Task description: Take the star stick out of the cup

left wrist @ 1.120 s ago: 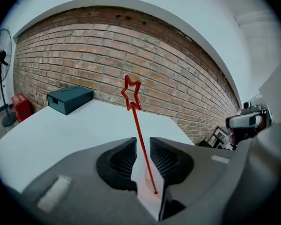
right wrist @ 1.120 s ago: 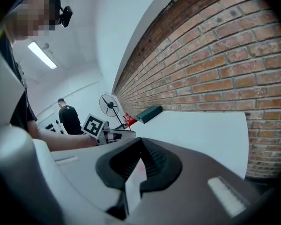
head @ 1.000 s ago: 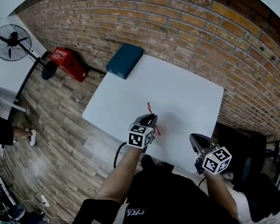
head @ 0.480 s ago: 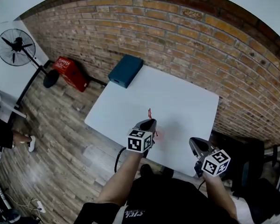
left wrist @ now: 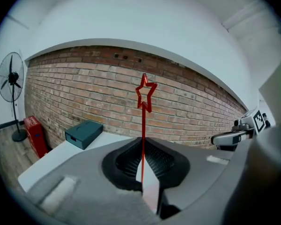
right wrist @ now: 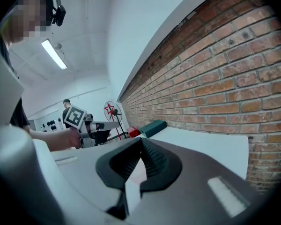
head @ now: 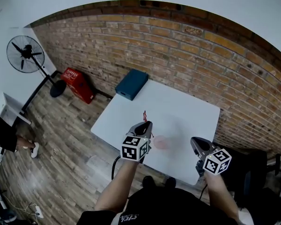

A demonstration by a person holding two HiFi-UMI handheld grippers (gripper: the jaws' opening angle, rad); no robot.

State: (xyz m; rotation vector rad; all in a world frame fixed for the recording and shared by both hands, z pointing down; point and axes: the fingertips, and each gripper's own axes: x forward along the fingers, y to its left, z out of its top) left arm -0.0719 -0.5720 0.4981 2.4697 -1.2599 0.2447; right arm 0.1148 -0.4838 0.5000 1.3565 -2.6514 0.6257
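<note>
Left tool (left wrist: 143, 146) clamped the star stick (left wrist: 144, 97) upright, seemingly clear of the cup (head: 161, 143) near the bench's (head: 187, 111) front edge. Right tool (right wrist: 141, 144) was narrow, empty. Next: carry it away.

Star stick (head: 144, 116) btm hidden behind left gripper (head: 147, 124); cup (head: 161, 142) faint, blurry; bystander (head: 2, 135) cut off at edge.

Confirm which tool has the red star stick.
The left tool: it is shut on the shaft of the red star stick, star end up. The right tool is shut with nothing between its jaws.
</note>
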